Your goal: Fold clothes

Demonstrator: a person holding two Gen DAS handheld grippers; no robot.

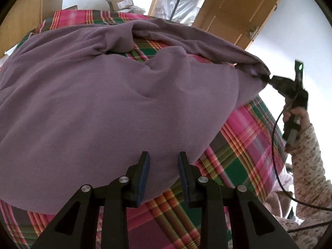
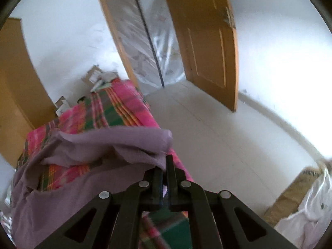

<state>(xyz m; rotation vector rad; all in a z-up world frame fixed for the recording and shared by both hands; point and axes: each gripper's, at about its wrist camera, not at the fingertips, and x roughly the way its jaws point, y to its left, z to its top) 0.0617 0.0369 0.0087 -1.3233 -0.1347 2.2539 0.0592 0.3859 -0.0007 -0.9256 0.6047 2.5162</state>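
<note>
Purple cloth (image 1: 108,95) lies spread over the plaid-covered bed (image 1: 244,145), one corner lifted out at three o'clock by the right tool (image 2: 165,166), pinched tight on it, likely to draw the fabric taut for a fold. At six o'clock the left tool (image 1: 163,166) hovers half open, empty, ready for the near hem.

White walls (image 2: 280,47), bright glare at right. Pale tiled floor (image 2: 217,137). Open wooden door (image 2: 209,41) swung inward; doorway beyond covered by clear plastic sheeting (image 2: 149,47) with dark vertical seam. Second wooden panel (image 2: 14,87) at far left. Bed under pink-green plaid cover (image 2: 116,112), far end near doorway. Cardboard boxes (image 1: 121,2) and loose packaging on floor past bed's far end. At lower right, brown box (image 2: 290,195) beside white plastic bag (image 2: 311,211).
</note>
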